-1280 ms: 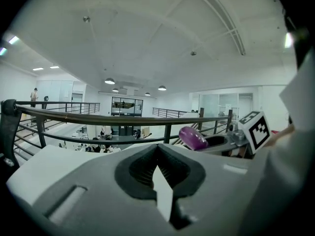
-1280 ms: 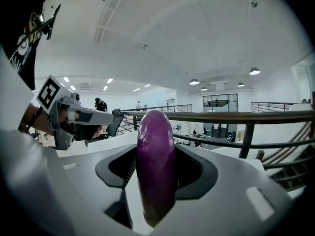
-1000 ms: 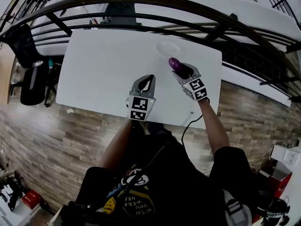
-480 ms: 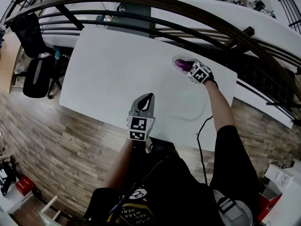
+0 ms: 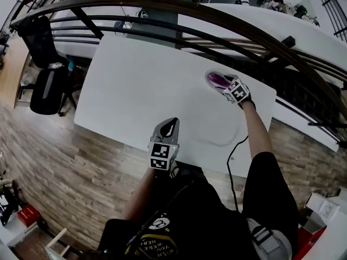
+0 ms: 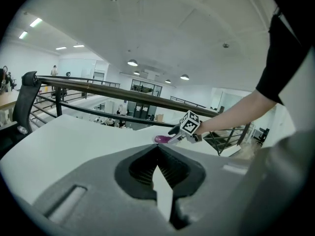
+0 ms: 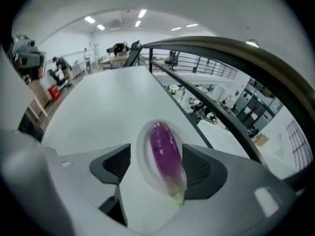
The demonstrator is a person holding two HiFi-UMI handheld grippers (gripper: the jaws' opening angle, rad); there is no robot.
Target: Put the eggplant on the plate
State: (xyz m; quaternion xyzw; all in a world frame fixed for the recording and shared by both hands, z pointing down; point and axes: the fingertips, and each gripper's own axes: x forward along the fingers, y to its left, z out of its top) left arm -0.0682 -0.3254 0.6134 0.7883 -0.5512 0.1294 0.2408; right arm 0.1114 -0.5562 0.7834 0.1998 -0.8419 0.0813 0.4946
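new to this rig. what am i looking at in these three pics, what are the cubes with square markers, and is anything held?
There is no robot here. A person holds a two-jaw claw in each hand, and the marker cubes are part of those claws.

The head view comes from a camera on the person's head, looking steeply down at a white table. The other two views come from cameras riding on each claw, looking along its jaws.

The left claw is shut with nothing in it, by the table's near edge.

The right claw is over a plate at the table's far right. Its jaws are opening around a purple eggplant that lies on the plate. The pads are not pressing on it, so nothing is held right now.
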